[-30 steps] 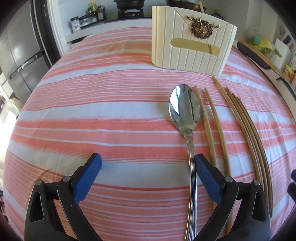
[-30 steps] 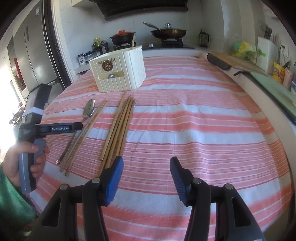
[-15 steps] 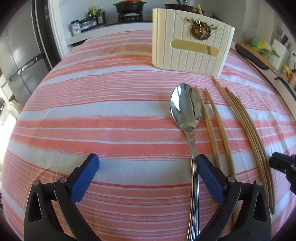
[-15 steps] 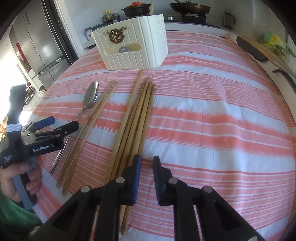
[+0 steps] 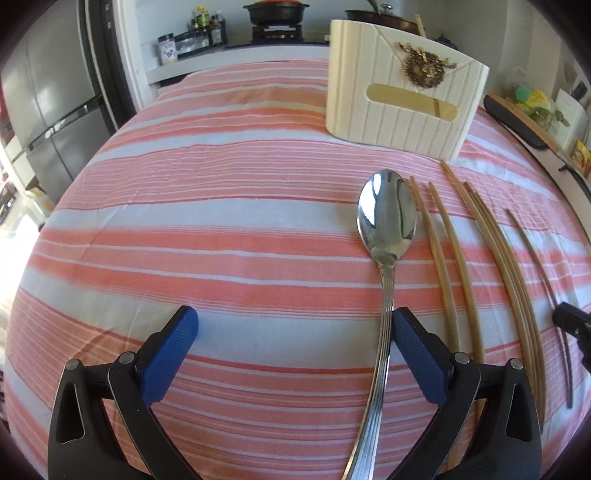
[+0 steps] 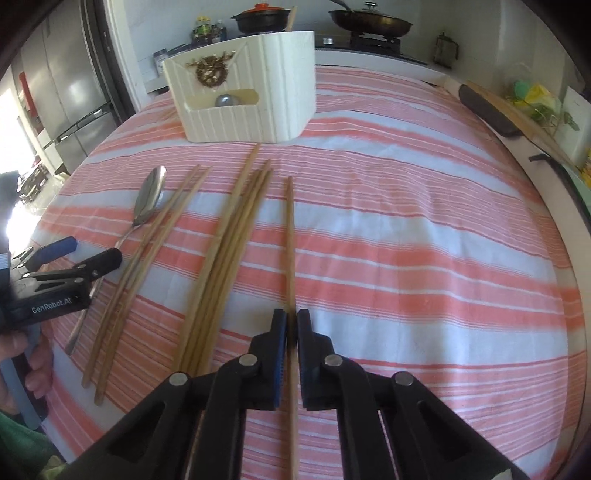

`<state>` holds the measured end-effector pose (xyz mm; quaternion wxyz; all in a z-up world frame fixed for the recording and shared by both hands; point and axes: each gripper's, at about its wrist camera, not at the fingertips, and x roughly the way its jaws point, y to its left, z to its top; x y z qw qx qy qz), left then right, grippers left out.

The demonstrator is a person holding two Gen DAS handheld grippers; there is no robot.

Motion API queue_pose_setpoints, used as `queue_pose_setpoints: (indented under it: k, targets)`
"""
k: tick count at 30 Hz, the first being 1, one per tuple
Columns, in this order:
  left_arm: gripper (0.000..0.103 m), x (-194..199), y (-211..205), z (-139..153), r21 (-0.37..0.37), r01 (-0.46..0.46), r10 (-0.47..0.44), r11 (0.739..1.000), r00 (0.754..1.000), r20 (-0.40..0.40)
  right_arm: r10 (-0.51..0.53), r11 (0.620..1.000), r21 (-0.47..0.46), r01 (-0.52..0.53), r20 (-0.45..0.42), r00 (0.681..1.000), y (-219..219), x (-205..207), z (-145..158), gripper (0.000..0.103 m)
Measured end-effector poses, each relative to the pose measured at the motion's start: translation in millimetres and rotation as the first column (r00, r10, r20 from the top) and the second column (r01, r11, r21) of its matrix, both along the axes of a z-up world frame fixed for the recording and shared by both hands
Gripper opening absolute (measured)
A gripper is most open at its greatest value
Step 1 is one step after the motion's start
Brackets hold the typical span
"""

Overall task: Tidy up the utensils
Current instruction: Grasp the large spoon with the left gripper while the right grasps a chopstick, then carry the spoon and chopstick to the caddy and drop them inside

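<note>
**One chopstick gripped, the spoon between open fingers**

Our right gripper (image 6: pixel 291 328) has its blue pads closed on a single chopstick (image 6: pixel 290 236), which lies apart from the others and points toward the cream holder (image 6: pixel 251 107) at the far side of the table. Just to its left we see a bundle of chopsticks (image 6: pixel 229 243) lying close together on the striped cloth (image 6: pixel 406 240), then a looser pair of chopsticks (image 6: pixel 155 251), and then the spoon (image 6: pixel 147 199) with its bowl facing the holder. A rounded metal piece shows through the slot in the holder's front, and one stick pokes up out of its top.

Our left gripper (image 5: pixel 291 347) is held low over the cloth with its fingers spread wide. The spoon's handle (image 5: pixel 384 332) runs between them, close beside the right-hand pad (image 5: pixel 417 354); we cannot tell whether they touch. Behind the table stand a fridge (image 5: pixel 48 99) and a stove with a pot (image 5: pixel 277 11).
</note>
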<state>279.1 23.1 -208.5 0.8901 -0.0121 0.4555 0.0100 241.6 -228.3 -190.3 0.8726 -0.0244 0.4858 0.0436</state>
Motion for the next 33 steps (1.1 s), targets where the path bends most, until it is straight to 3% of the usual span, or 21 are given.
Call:
queue_pose_setpoints:
  k: [3, 6, 8, 10, 17, 26, 29, 30, 32, 33]
  targets:
    - [0.103, -2, 15, 0, -0.002, -0.029, 0.029, 1.0, 1.0, -0.006, -0.057, 0.998, -0.022, 0.057, -0.002, 0.998, -18, -11, 2, 0.004]
    - [0.103, -5, 15, 0, 0.01, 0.06, -0.06, 0.998, 0.998, -0.022, -0.035, 0.999, 0.002, 0.035, -0.021, 0.999, -27, -22, 3, 0.012]
    - [0.103, -8, 14, 0, 0.006, 0.129, -0.128, 0.992, 0.991, -0.04, 0.013, 1.0, -0.006, -0.013, -0.034, 0.999, -26, -27, 4, 0.035]
    - [0.102, -10, 12, 1, 0.003, 0.179, -0.179, 0.984, 0.982, -0.061, 0.055, 0.998, -0.015, -0.056, -0.051, 0.997, -23, -31, 3, 0.048]
    - [0.102, 10, -7, 3, 0.007, 0.32, -0.317, 0.947, 0.942, -0.11, 0.154, 0.987, -0.02, -0.157, -0.121, 0.981, -24, -15, 4, 0.048]
    - [0.102, 61, -32, 5, -0.001, 0.338, -0.335, 0.941, 0.934, -0.122, 0.176, 0.983, -0.028, -0.183, -0.167, 0.97, -17, 45, 3, 0.035]
    - [0.092, 69, -42, 7, -0.004, 0.358, -0.356, 0.934, 0.928, -0.11, 0.166, 0.985, -0.019, -0.172, -0.167, 0.972, -14, 66, 4, 0.031]
    - [0.083, 72, -44, 9, -0.005, 0.363, -0.362, 0.932, 0.927, -0.102, 0.162, 0.986, -0.017, -0.167, -0.166, 0.973, -13, 73, 4, 0.028]
    - [0.056, 71, -42, 13, -0.006, 0.376, -0.375, 0.927, 0.924, -0.078, 0.151, 0.988, -0.018, -0.155, -0.162, 0.975, -13, 88, 4, 0.007]
    - [0.042, 71, -42, 15, -0.012, 0.383, -0.383, 0.924, 0.921, -0.071, 0.146, 0.989, -0.005, -0.149, -0.165, 0.975, -14, 94, 4, 0.007]
